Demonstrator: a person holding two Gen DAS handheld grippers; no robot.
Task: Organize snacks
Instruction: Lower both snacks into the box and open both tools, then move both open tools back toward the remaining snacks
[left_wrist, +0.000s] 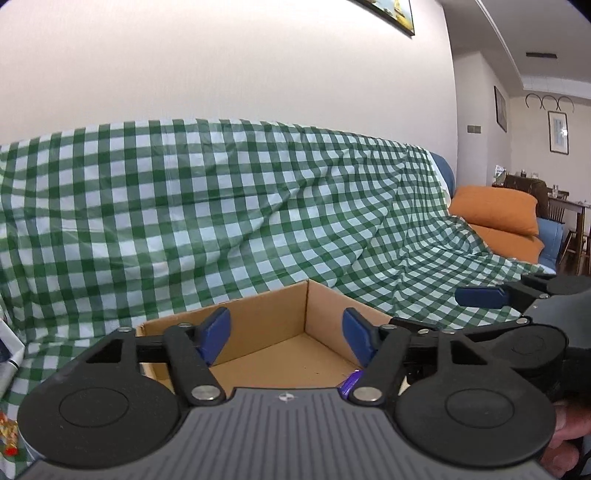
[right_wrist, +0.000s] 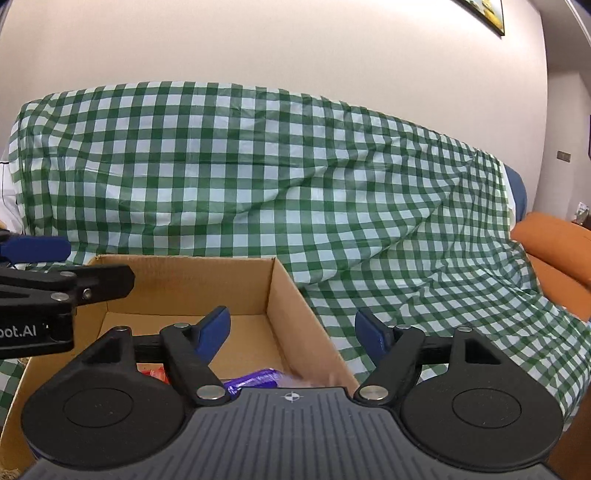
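An open cardboard box (left_wrist: 266, 332) sits on a sofa draped in a green-and-white checked cloth (left_wrist: 221, 206), its flaps up and most of its brown floor bare. The left gripper (left_wrist: 286, 334) hovers above the box with its blue-padded fingers (left_wrist: 216, 334) spread wide apart and nothing between them. In the left wrist view a purple snack wrapper (left_wrist: 351, 380) peeks out at the near right corner of the box floor, mostly hidden behind the gripper's black linkage. The right wrist view shows the same box (right_wrist: 288, 295) from its right side; the right gripper (right_wrist: 293, 334) straddles the box's right wall, its fingers (right_wrist: 371, 338) also spread apart and holding nothing. Down inside the box, close under this gripper, lie the purple snack wrapper (right_wrist: 255, 380) and, to its left, a red-orange snack packet (right_wrist: 157, 373), only a sliver of which shows. Something pale and blurred lies just right of the purple one; what it is cannot be made out. The left gripper (right_wrist: 37, 251) enters the right wrist view from the left edge, above the box's far left side. At the sofa's far end rest orange cushions (left_wrist: 498, 214), and a framed picture (left_wrist: 391, 14) hangs on the white wall above.
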